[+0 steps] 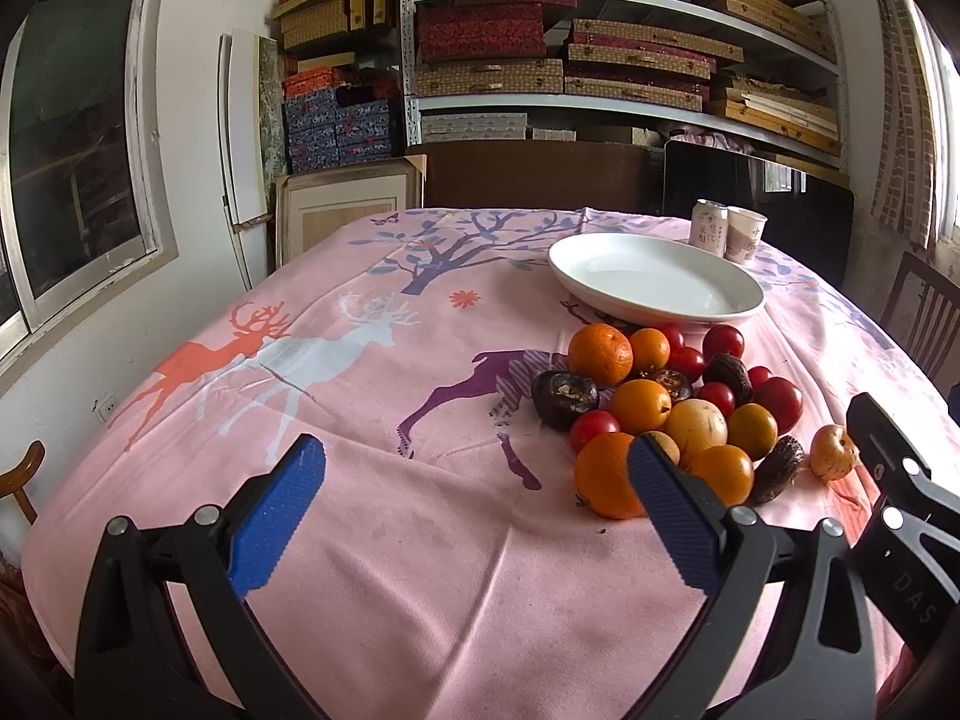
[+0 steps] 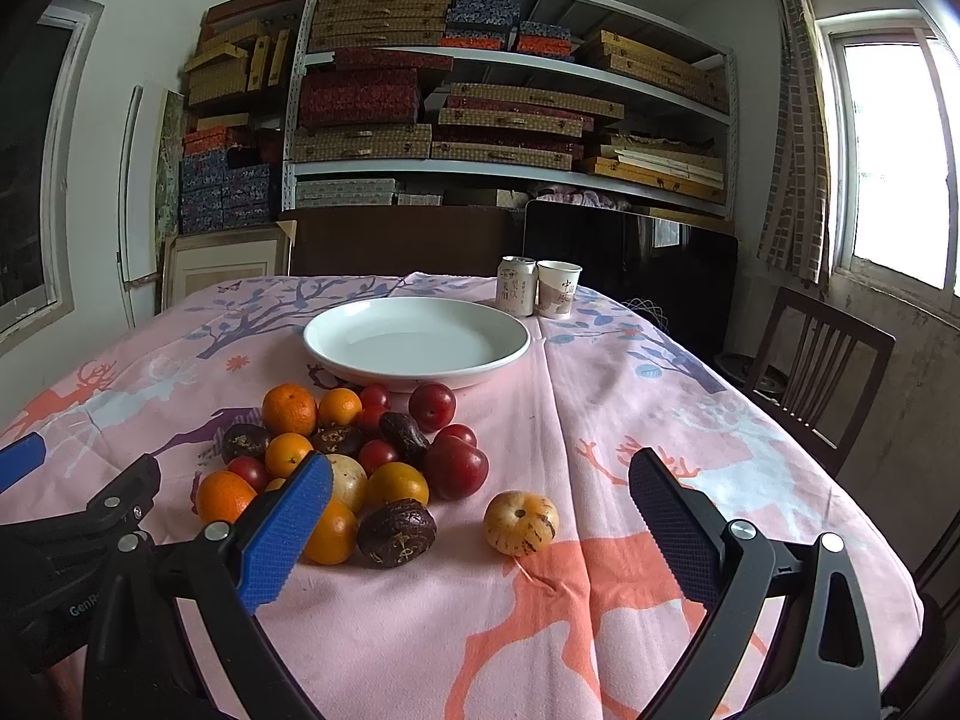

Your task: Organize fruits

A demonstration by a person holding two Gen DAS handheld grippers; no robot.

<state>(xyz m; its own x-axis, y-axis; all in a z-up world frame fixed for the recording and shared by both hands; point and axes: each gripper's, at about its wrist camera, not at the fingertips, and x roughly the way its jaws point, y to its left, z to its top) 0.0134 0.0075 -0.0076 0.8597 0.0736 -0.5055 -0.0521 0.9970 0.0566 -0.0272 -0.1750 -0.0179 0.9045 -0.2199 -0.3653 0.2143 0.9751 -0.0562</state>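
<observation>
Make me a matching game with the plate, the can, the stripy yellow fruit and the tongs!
Things:
1. white plate
2. drink can
3. striped yellow fruit
4. right tongs

States:
A. lying alone, apart from the fruit pile
B. open, holding nothing
C. empty, behind the fruit pile
D. standing next to a paper cup

Pairs: 1-C, 2-D, 3-A, 4-B

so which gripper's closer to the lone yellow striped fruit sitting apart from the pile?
Right. The right gripper is open with the yellow striped fruit sitting between its fingers. The left gripper is open over bare cloth, on the far side of the fruit pile.
</observation>
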